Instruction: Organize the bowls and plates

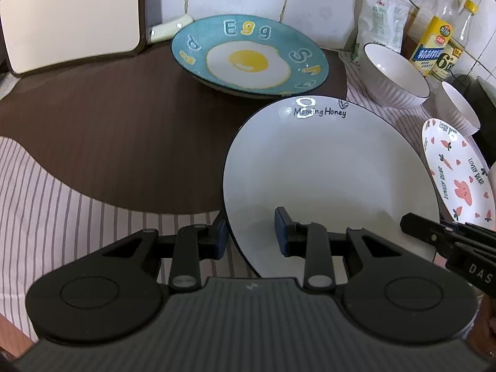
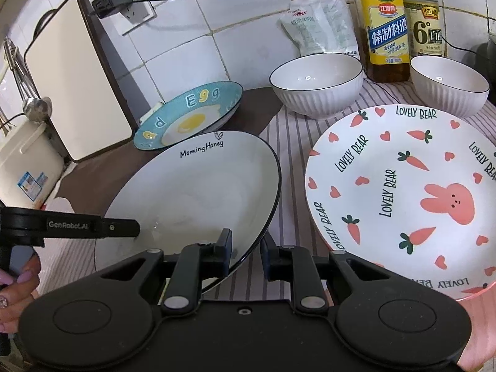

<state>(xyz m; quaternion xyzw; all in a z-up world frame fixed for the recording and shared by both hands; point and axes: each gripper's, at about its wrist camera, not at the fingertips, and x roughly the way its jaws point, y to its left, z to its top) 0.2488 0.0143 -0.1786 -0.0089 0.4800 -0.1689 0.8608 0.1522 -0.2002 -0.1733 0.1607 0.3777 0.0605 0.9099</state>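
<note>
A white plate [image 1: 325,170] lettered "Morning Honey" is held tilted, with both grippers on its near rim. My left gripper [image 1: 251,235] is shut on the plate's left rim, one pad outside and one inside. My right gripper [image 2: 246,248] is shut on the right rim of the same plate [image 2: 201,186]. The plate's far edge reaches the blue egg plate [image 1: 248,55] on the brown mat. A carrot-and-bear plate [image 2: 403,192] lies to the right on the striped cloth. Two white ribbed bowls [image 2: 316,86] [image 2: 449,86] stand behind it.
A cutting board [image 2: 80,77] leans on the tiled wall at the left, with a white container [image 2: 28,161] beside it. Sauce bottles [image 2: 387,31] and a bag [image 2: 319,28] stand at the back right. A hand [image 2: 15,279] holds the left gripper's handle.
</note>
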